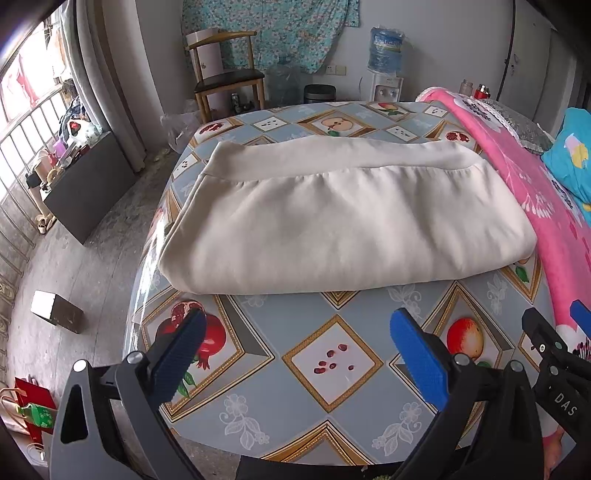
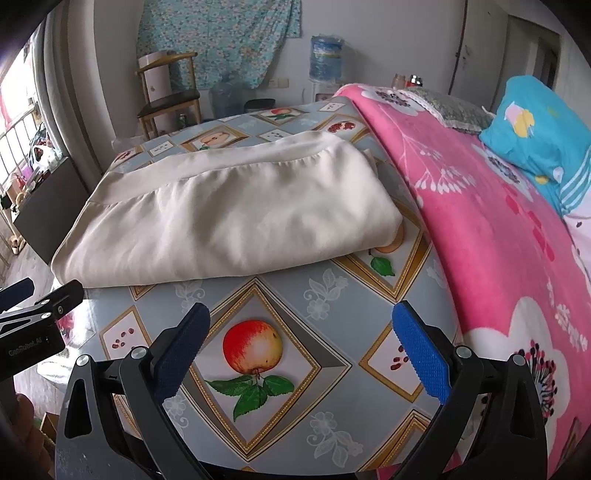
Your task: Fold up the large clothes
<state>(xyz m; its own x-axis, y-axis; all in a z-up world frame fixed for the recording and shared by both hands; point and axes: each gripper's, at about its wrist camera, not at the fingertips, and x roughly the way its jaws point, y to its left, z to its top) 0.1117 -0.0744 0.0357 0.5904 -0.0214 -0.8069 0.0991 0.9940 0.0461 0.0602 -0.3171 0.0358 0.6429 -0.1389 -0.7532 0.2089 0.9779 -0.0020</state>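
Cream garment: a folded cream sweatshirt [image 1: 332,218] [image 2: 229,214] lies flat on the desk as a thick rectangle, its ribbed hem band along the far edge and the smooth fold along the near edge.
Desk: the desk [image 1: 332,373] [image 2: 295,295] wears a glossy blue-grey oilcloth printed with pomegranates, apples and seeds in gold-edged diamonds; the sweatshirt sits on the far half of it, the near half is bare print.
Left claw: the left claw [image 1: 295,354] is released, its two blue ribbed pads spread wide apart over the near part of the desk, well short of the garment's near fold and touching nothing; in the right wrist view only a black edge of it [image 2: 40,306] shows at the left border, near the sweatshirt's near left corner.
Right claw: the right claw [image 2: 301,350] is likewise released, pads wide apart above the printed apple, near the garment but apart from it; part of it [image 1: 546,339] enters the left wrist view at the right.
Right of the desk: a pink flowered blanket [image 1: 535,206] [image 2: 480,221] lies against the desk's right edge, just beside the sweatshirt's right end, with a turquoise pillow [image 1: 572,155] [image 2: 539,125] on it farther right.
Far side: a wooden chair [image 1: 225,77] [image 2: 166,92] stands beyond the desk, and a water dispenser [image 1: 386,70] [image 2: 325,62] with a blue bottle stands against the far wall, under a floral cloth [image 1: 269,29] [image 2: 218,37] that hangs there.
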